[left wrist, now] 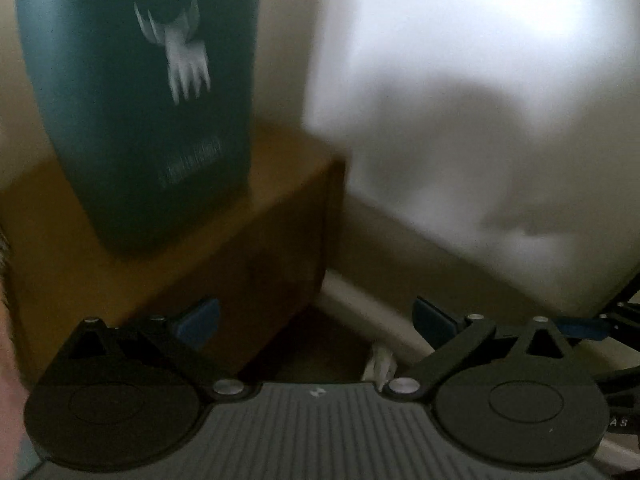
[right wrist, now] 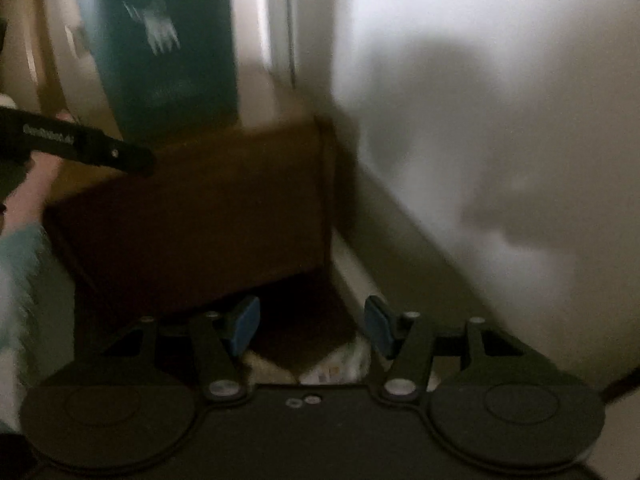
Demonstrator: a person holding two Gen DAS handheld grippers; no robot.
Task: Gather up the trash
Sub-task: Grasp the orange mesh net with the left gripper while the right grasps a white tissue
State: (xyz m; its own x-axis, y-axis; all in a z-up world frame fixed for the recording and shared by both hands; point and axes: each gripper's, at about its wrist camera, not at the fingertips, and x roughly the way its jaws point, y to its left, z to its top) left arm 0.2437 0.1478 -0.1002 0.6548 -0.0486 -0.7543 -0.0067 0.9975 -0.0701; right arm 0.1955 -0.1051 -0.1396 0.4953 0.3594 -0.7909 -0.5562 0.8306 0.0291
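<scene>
Down in the dim corner by the white wall (left wrist: 480,80), pretty blurry: teal trash bin (left wrist: 140,120) with a white hand logo perched on a brown wooden box (left wrist: 248,240), crumpled whitish paper scrap (right wrist: 340,364) lying on the dark floor (right wrist: 316,320) right by the baseboard (right wrist: 360,276). Left tongs (left wrist: 316,320) spread wide with nothing between the blue pads (left wrist: 198,322), the scrap just peeking out low behind them. Right tongs (right wrist: 316,324) also released and gripping nothing, the scrap sitting just below the gap, and a hand (right wrist: 36,184) in a pale fuzzy sleeve (right wrist: 20,264) showing at the left edge.
</scene>
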